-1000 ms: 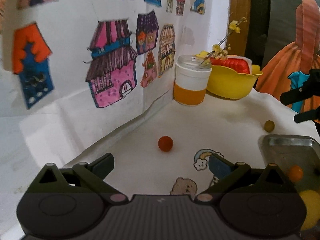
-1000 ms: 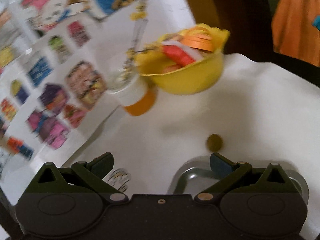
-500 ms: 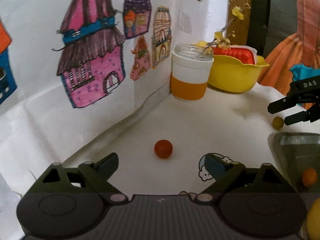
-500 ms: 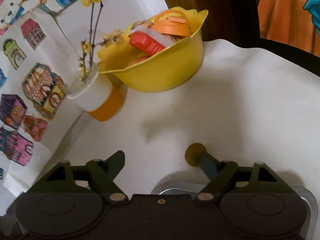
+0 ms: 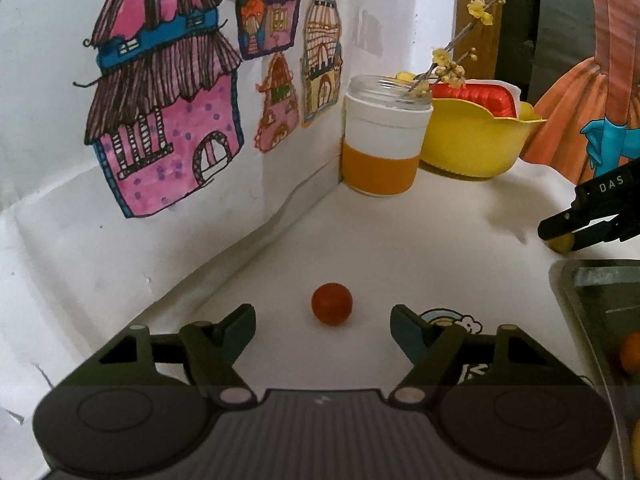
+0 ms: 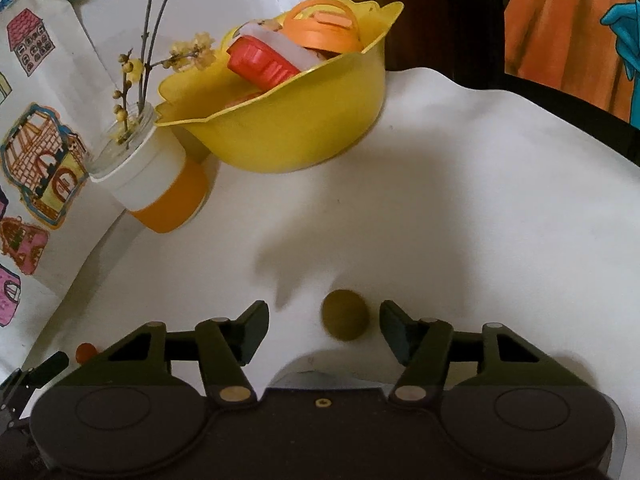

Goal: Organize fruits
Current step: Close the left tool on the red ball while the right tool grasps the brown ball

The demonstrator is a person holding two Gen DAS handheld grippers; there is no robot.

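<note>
A: Step? Both grippers lined up on loose fruit, nothing grasped yet. Left gripper (image 5: 323, 326) spread wide, empty, red round fruit (image 5: 332, 309) on the white tablecloth (image 5: 460, 232) between the fingertips, slightly ahead of them.

B: Right one?

A: Right gripper (image 6: 324, 326) also spread, holding nothing. Olive-green round fruit (image 6: 344, 319) sits between its fingers, nearer the right-hand one, gaps on both sides. In the left wrist view the same fruit (image 5: 561, 243) sits at the gripper's tips, just past the metal tray's (image 5: 568, 280) far edge.

B: Destination?

A: My guess, the tray. It already has a small orange fruit (image 5: 631, 352) inside, plus something yellow cut off by the frame edge. Red fruit lies well to the left of the tray, green one right beside its far rim.

B: Next move?

A: Probably push each gripper slightly forward, squeeze gently, lift, carry over the rim. Round fruit, so off-centre contact could roll it away. Centre the green one first.

B: Room?

A: Open cloth beyond the tray, up to the jar with flowering twigs (image 6: 148, 176) and the yellow bowl (image 6: 288, 128). Paper wall with house drawings (image 5: 168, 128) stands left of the red fruit, so little room that side. The tray rim is raised; lift clear of it.
</note>
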